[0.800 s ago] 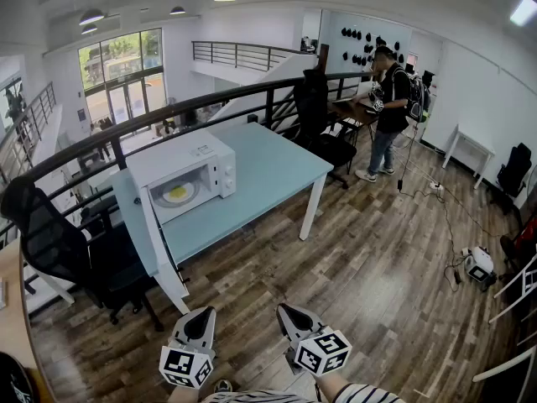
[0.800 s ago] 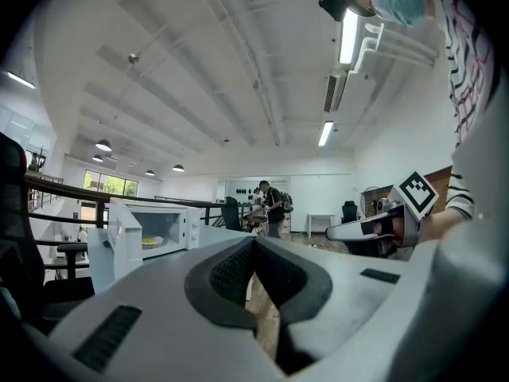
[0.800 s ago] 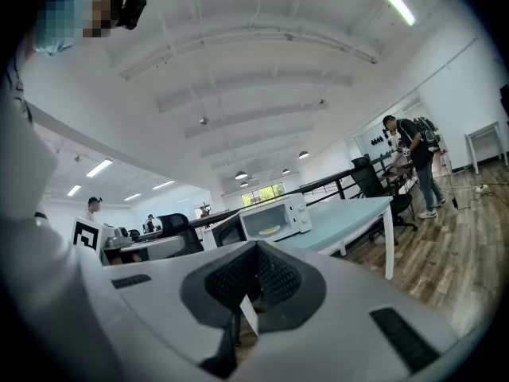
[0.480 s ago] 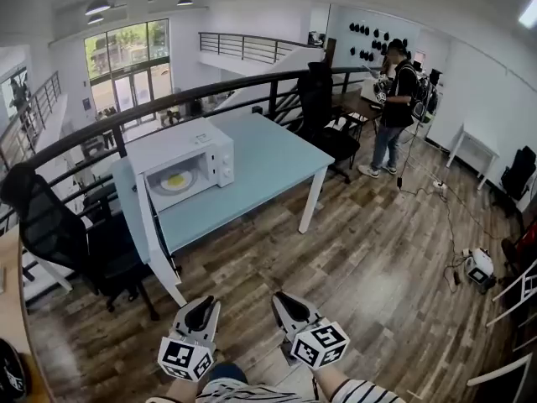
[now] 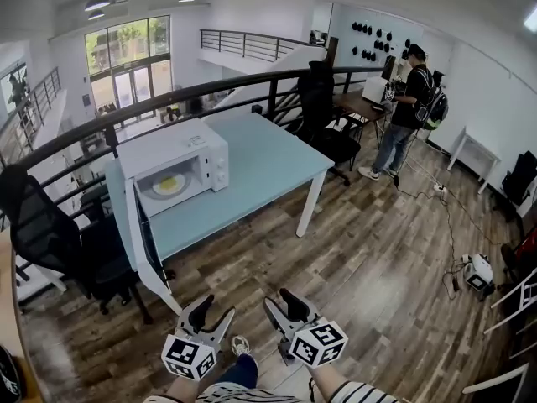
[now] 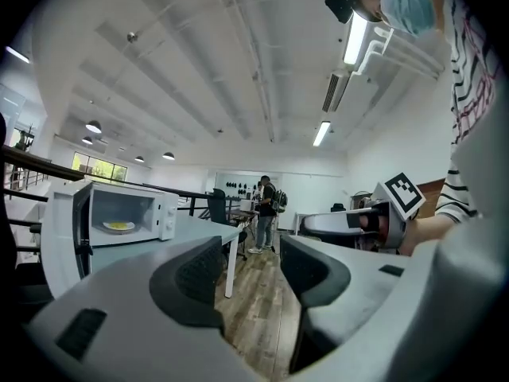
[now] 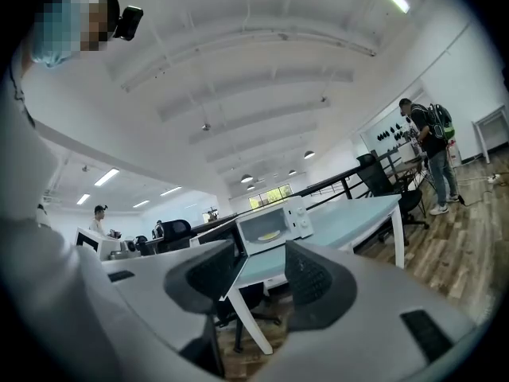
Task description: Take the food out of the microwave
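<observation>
Now, vs the frames a sec earlier, both tools had spread. The left gripper (image 5: 216,309) and right gripper (image 5: 279,300), low centre of the head view, showed their fingers (image 6: 195,273) in a clear V, where before they sat nearly together. Each gripper view confirmed it: fingers wide, nothing b/w them, only floor and room beyond.

The head view had also shifted a bit. The microwave (image 5: 172,170) sat slightly further toward the upper left of the frame, and what looked like a shoe (image 5: 239,343) had come into sight low b/w the arms, so prob. mid-step. The door (image 5: 138,233) hung open toward the lower left. The food (image 5: 169,184), a yellow patch on a plate, lay inside the microwave, which stood on the surface (image 5: 268,162). Both grippers were well apart from it, w/ bare floor in b/w. Another person (image 5: 413,107) stood upper right, well clear.

For the task: approach stage, early. The spread fingers read as prep for a grab, but no reach yet. The gap to the microwave had to close first, and the open door's edge looked like the thing to avoid clipping.
</observation>
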